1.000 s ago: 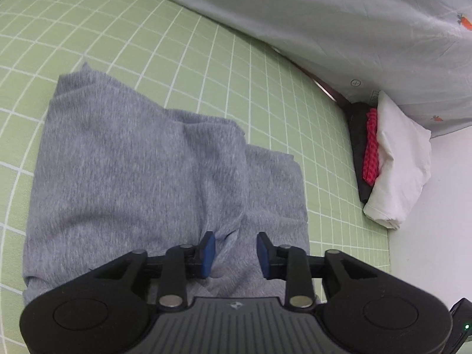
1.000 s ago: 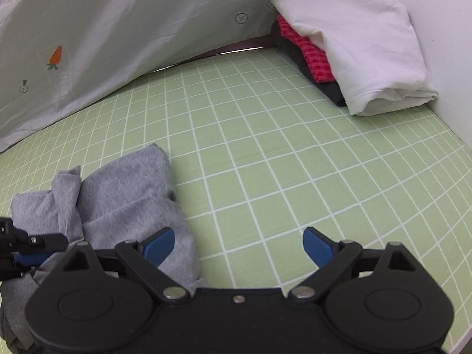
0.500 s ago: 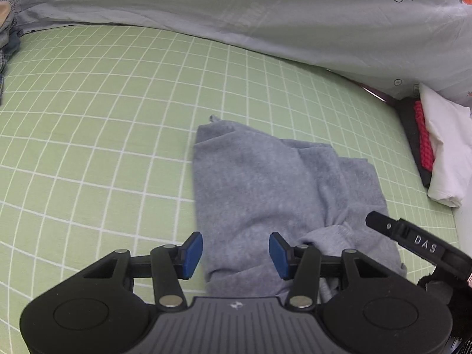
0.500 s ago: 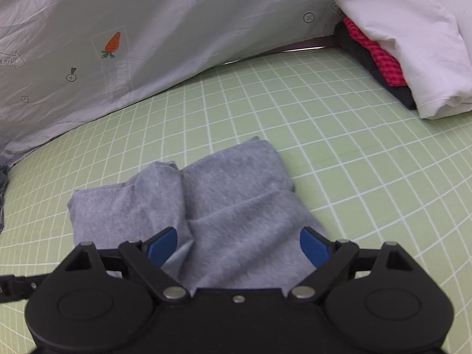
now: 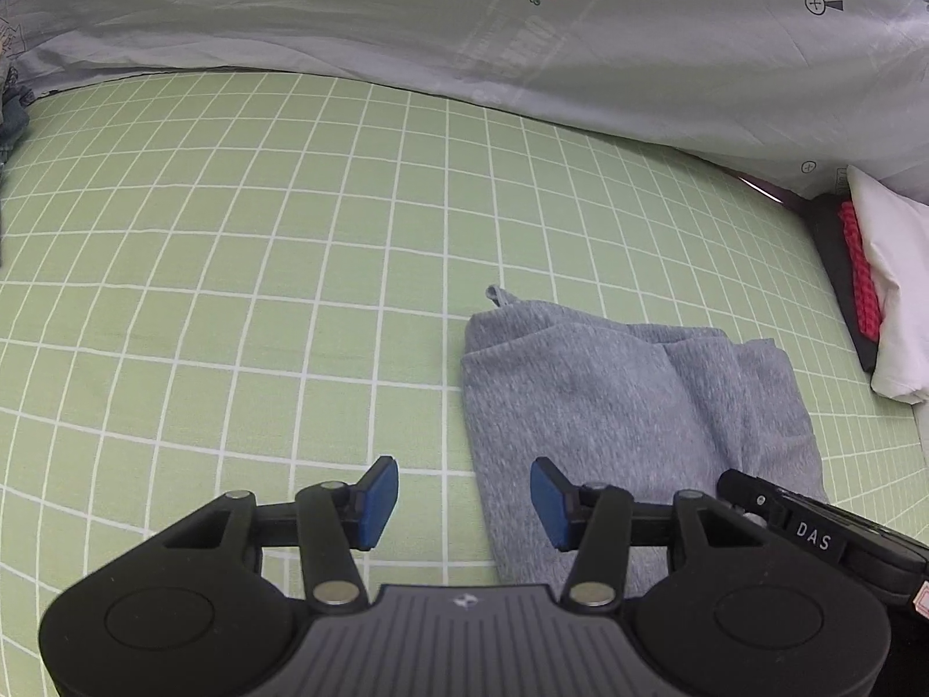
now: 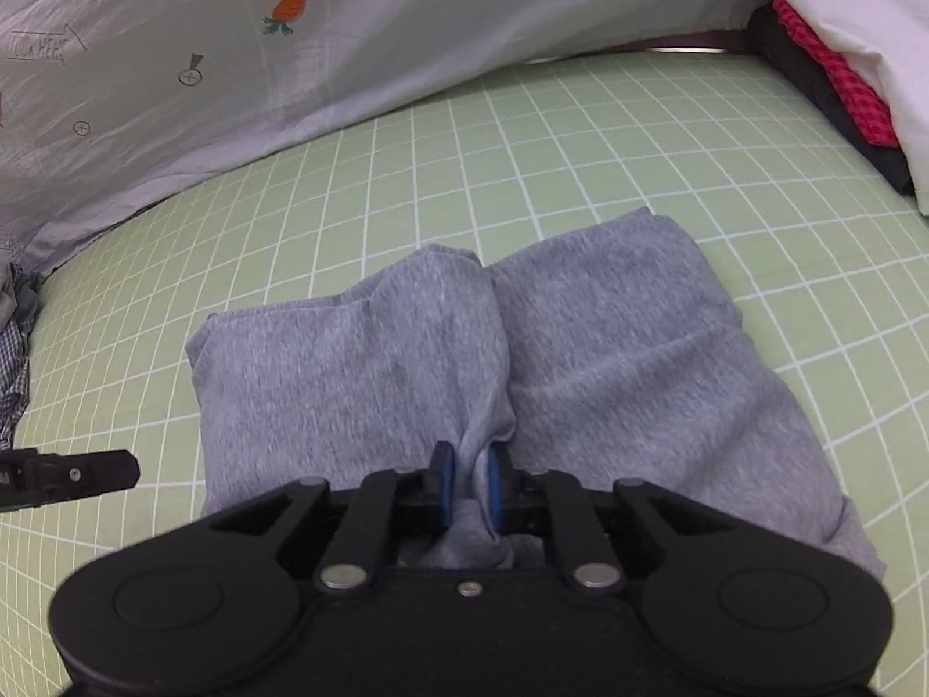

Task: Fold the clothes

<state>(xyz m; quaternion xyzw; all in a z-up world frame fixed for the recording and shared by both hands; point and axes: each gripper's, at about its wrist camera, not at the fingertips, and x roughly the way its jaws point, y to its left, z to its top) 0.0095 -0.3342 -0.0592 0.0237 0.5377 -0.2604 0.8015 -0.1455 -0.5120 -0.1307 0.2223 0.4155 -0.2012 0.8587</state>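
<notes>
The right gripper [image 6: 466, 485] clenched a fold of the grey garment [image 6: 609, 360] at lower centre, probably to drag it; the left gripper [image 5: 461, 499] hung released beside it.

Folded clothes stack [image 6: 842, 52] edge-cropped

Green white-gridded bed sheet [image 5: 232, 267]; pale carrot-print quilt [image 5: 522, 40] bunched behind.
</notes>
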